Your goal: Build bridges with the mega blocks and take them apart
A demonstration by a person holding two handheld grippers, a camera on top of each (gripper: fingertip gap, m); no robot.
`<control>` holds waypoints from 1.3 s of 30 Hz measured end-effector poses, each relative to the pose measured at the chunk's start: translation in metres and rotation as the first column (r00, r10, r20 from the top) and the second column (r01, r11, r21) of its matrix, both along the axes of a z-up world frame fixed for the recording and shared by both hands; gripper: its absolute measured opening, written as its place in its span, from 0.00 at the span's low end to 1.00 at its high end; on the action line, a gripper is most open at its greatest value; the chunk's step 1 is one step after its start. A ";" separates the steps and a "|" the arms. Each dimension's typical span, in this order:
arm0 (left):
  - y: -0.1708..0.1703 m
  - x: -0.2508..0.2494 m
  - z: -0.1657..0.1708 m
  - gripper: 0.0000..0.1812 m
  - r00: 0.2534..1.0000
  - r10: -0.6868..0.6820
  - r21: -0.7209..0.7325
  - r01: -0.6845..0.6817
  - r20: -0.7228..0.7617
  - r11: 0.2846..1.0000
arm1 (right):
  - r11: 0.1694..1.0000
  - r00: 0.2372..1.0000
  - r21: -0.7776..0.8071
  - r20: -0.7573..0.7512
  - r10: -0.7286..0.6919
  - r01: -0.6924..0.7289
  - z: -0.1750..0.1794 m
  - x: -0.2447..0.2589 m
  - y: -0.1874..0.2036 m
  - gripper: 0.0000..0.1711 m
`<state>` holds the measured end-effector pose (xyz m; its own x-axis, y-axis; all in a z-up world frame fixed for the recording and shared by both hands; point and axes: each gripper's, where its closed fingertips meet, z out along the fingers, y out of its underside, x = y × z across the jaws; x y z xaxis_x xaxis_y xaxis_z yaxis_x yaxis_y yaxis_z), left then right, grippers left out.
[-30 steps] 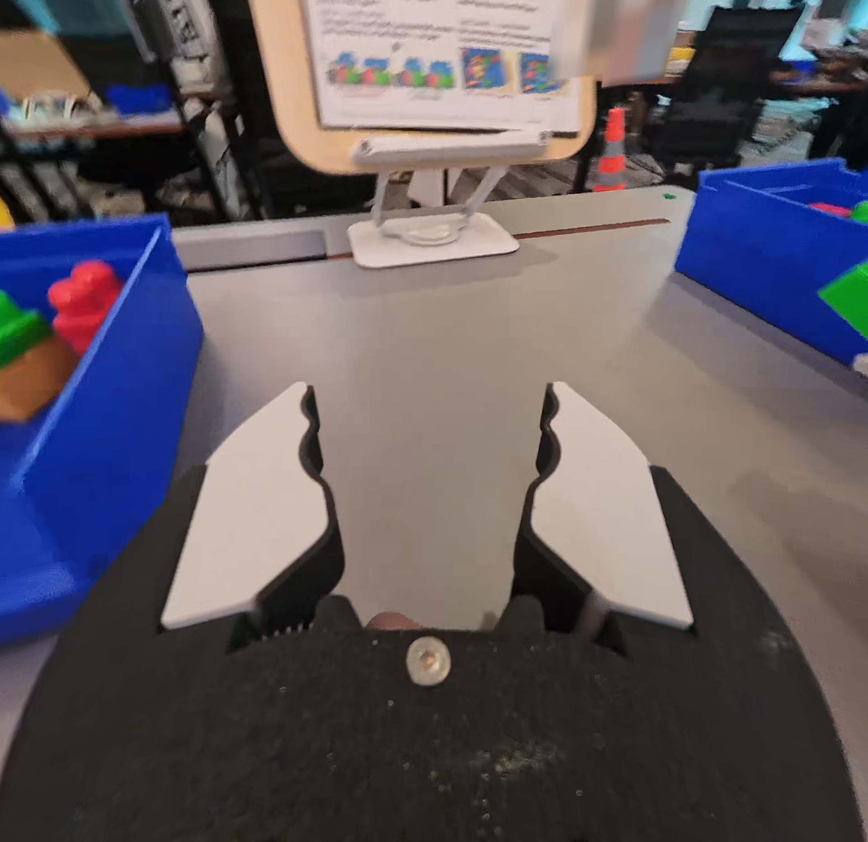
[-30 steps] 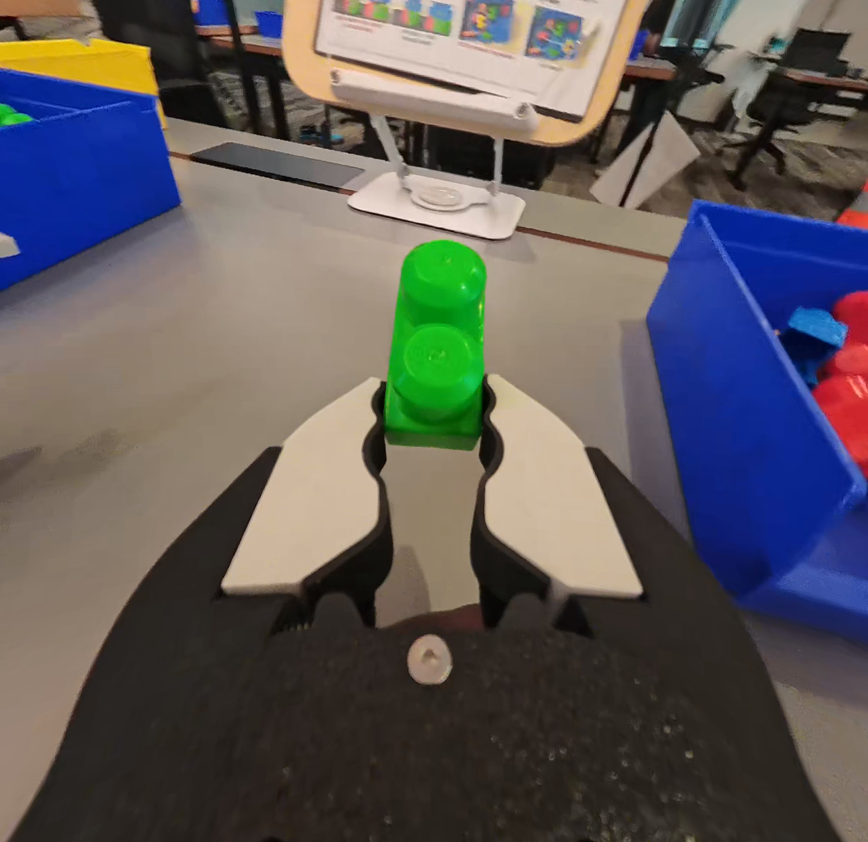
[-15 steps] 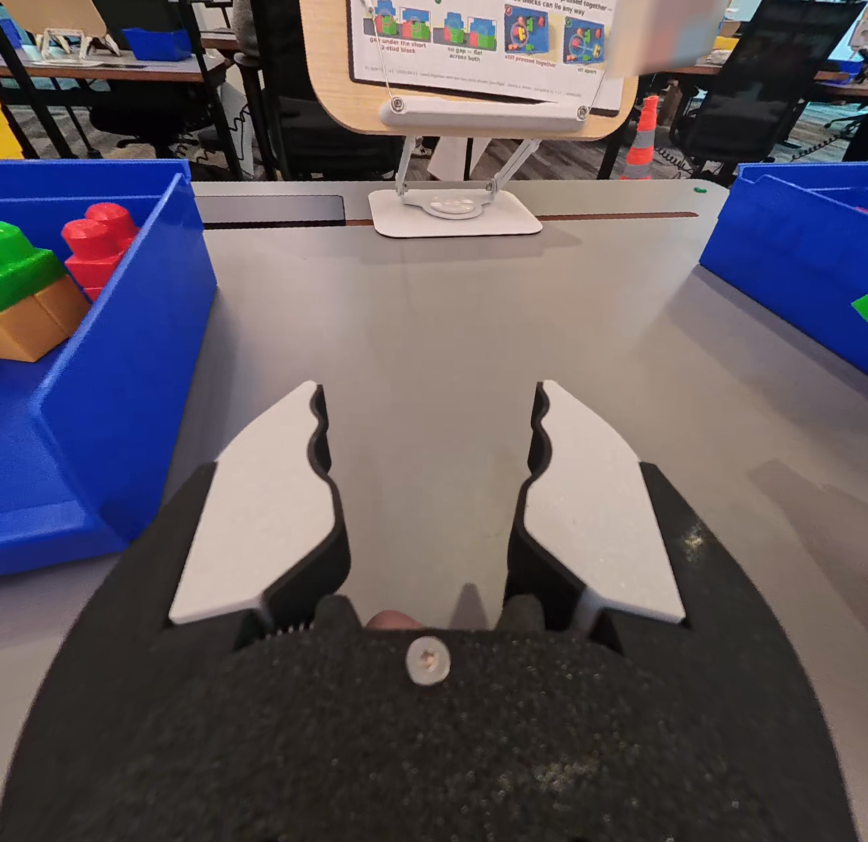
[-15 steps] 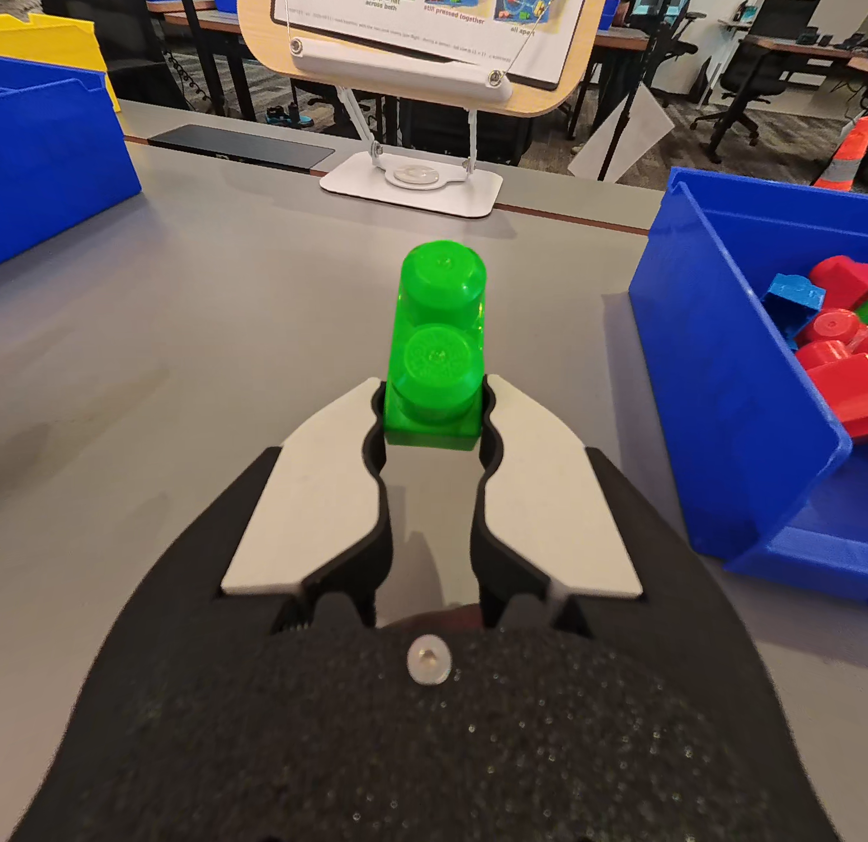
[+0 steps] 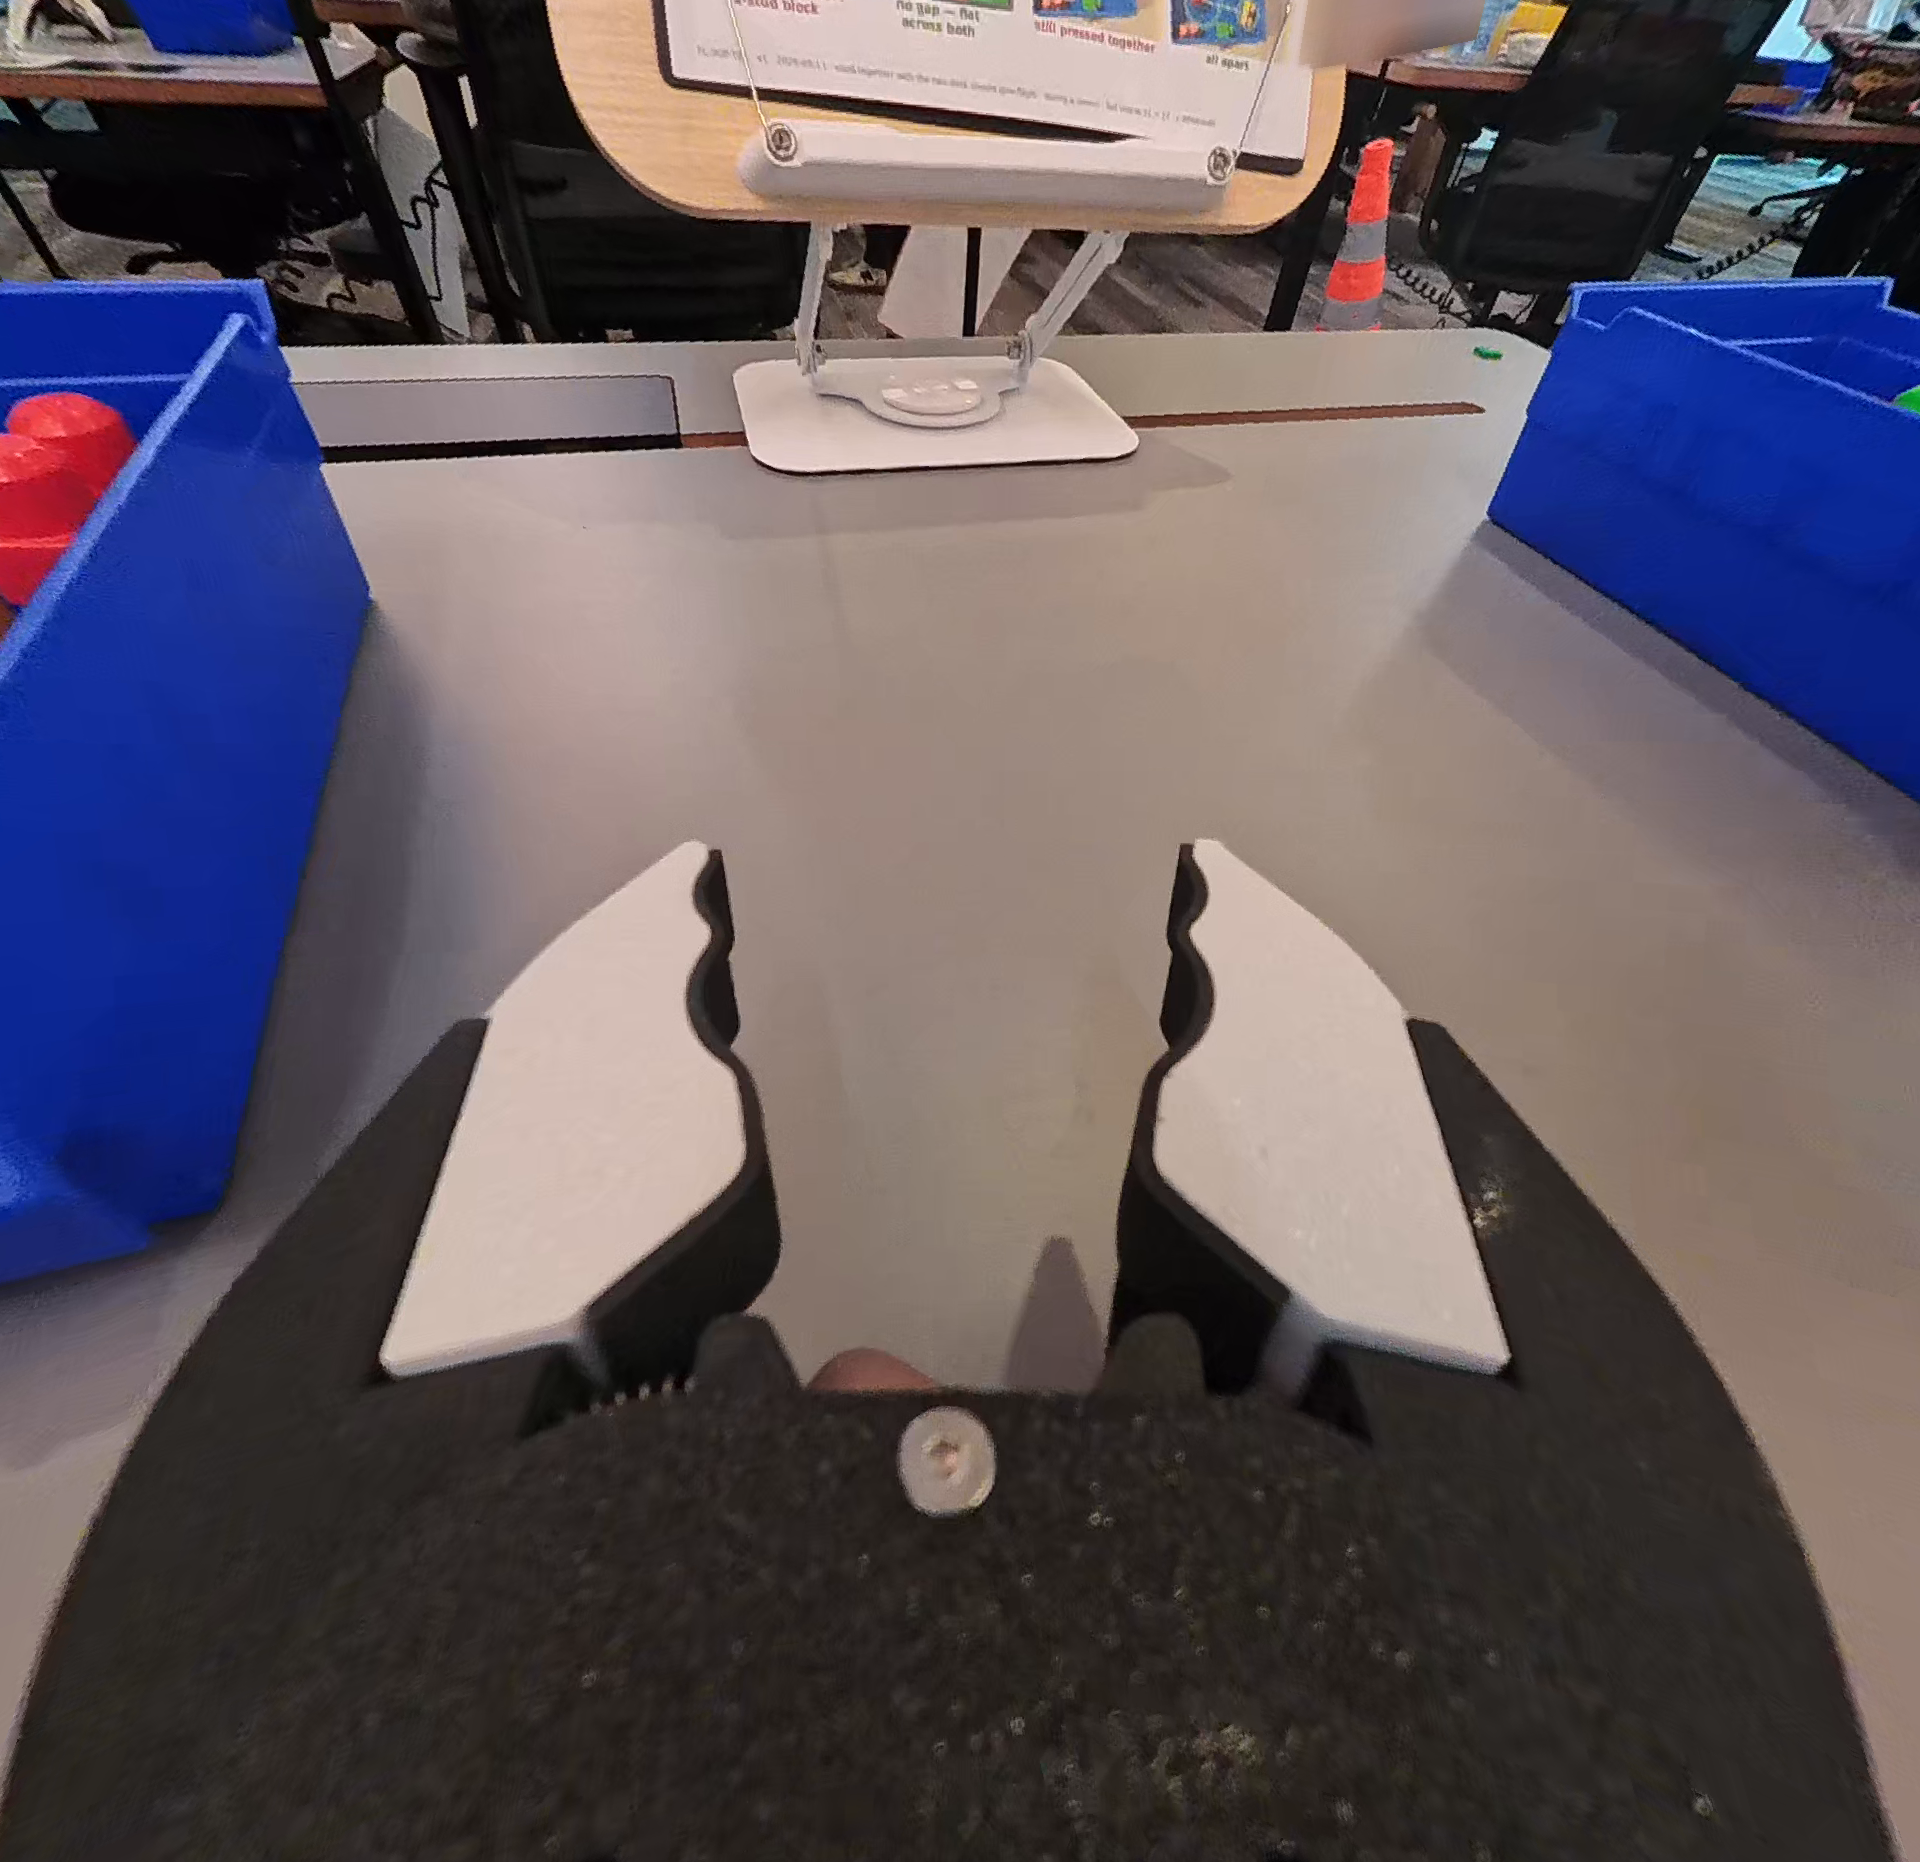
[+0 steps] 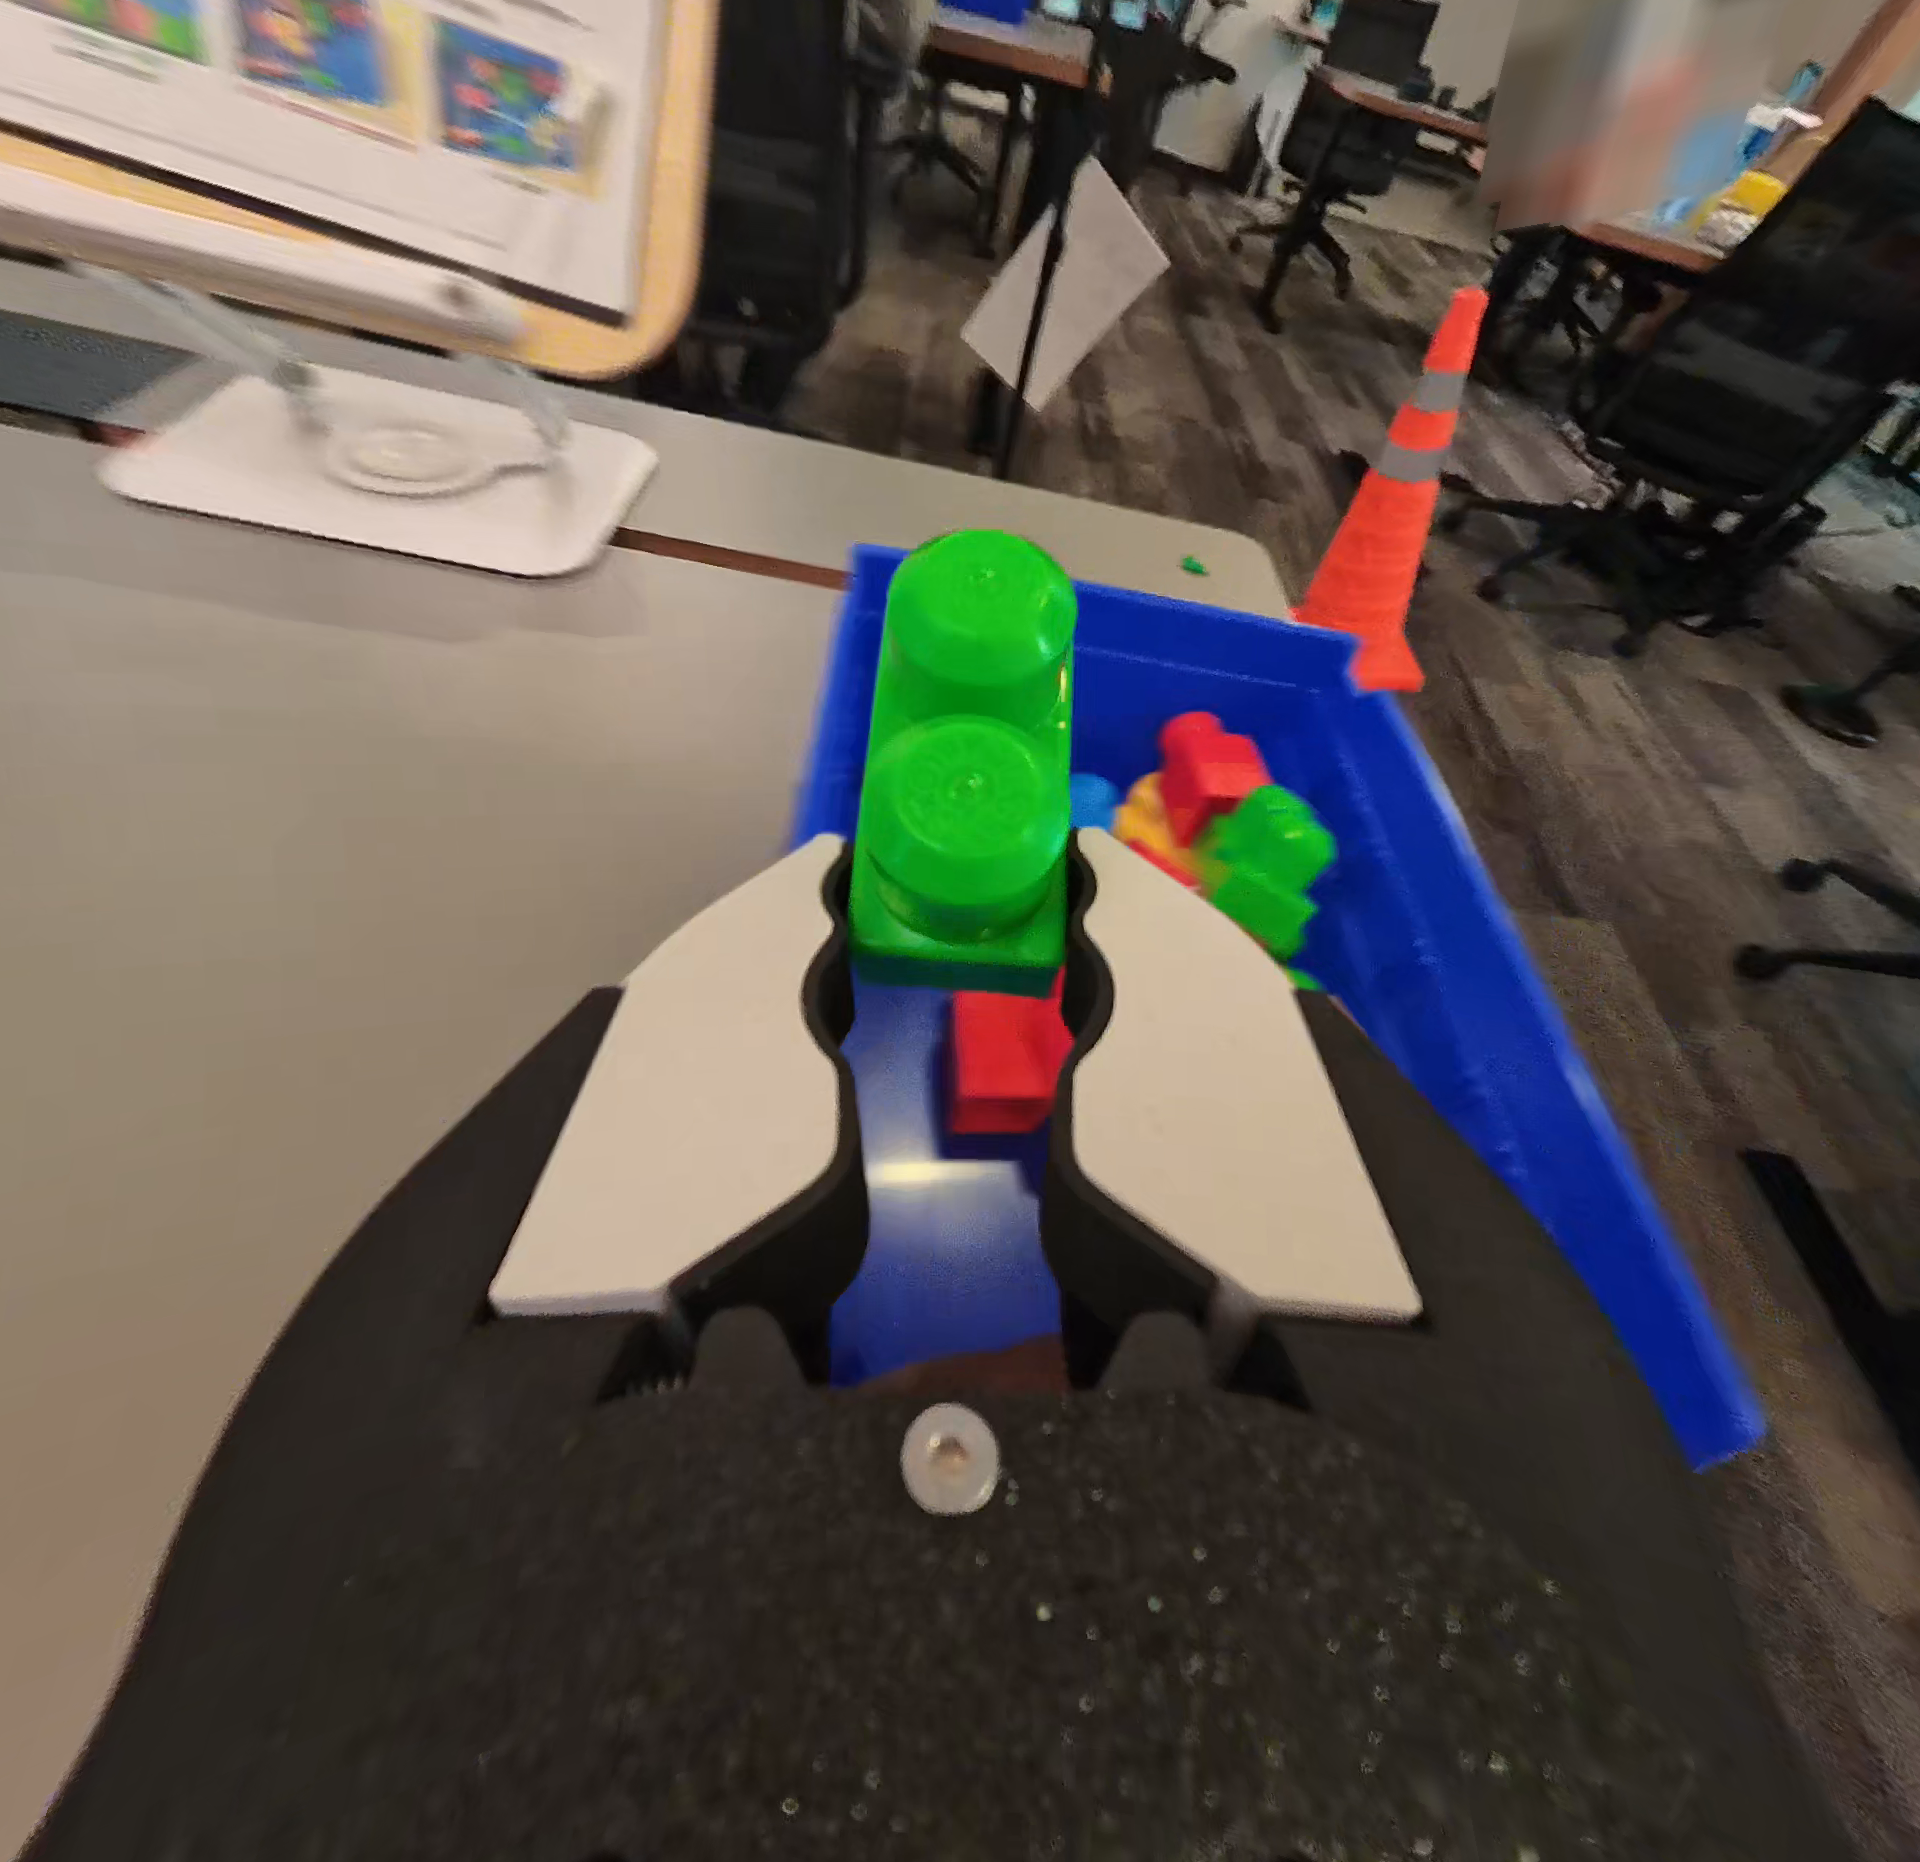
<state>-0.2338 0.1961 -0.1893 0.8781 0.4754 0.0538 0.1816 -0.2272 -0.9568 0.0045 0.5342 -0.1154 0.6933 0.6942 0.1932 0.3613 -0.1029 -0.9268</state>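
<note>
My right gripper (image 6: pixel 958 856) is shut on a green two-stud block (image 6: pixel 966 752) and holds it over the right blue bin (image 6: pixel 1455 939). That bin holds several loose blocks: a red block (image 6: pixel 1003 1064) under the held one, a green block (image 6: pixel 1268 867) and another red block (image 6: pixel 1210 763) farther back. My left gripper (image 5: pixel 948 867) is open and empty over the bare grey table (image 5: pixel 935 669). A red block (image 5: pixel 52 482) shows in the left blue bin (image 5: pixel 187 773) at the left of the left wrist view.
An instruction board on a white stand (image 5: pixel 935 410) is at the table's far edge. The right bin also shows in the left wrist view (image 5: pixel 1714 524). An orange cone (image 6: pixel 1392 524) stands on the floor past the table corner, with office chairs behind. Some 40 cm of space lies between my two pairs of fingers.
My right gripper has swung right with the green block, from above the table to above the right bin. My left gripper has shifted slightly and stays open.
</note>
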 end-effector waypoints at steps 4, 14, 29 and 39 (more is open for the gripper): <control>0.000 0.002 -0.001 0.44 1.000 -0.011 -0.006 0.011 -0.003 1.000 | 0.997 0.997 -0.056 0.064 -0.048 0.052 -0.012 0.008 0.069 0.22; -0.002 0.003 0.005 0.43 0.999 -0.011 -0.012 0.010 -0.043 1.000 | 0.974 0.985 -0.220 0.173 -0.019 0.058 -0.070 -0.021 0.139 0.22; 0.002 0.009 0.000 0.42 0.998 -0.039 -0.032 0.038 -0.042 0.999 | 0.968 0.972 -0.234 0.231 -0.035 0.091 -0.084 -0.019 0.148 0.27; 0.002 0.008 0.002 0.42 0.998 -0.036 -0.032 0.035 -0.049 0.999 | 0.999 0.996 -0.017 0.083 0.038 -0.037 0.023 -0.024 0.066 0.33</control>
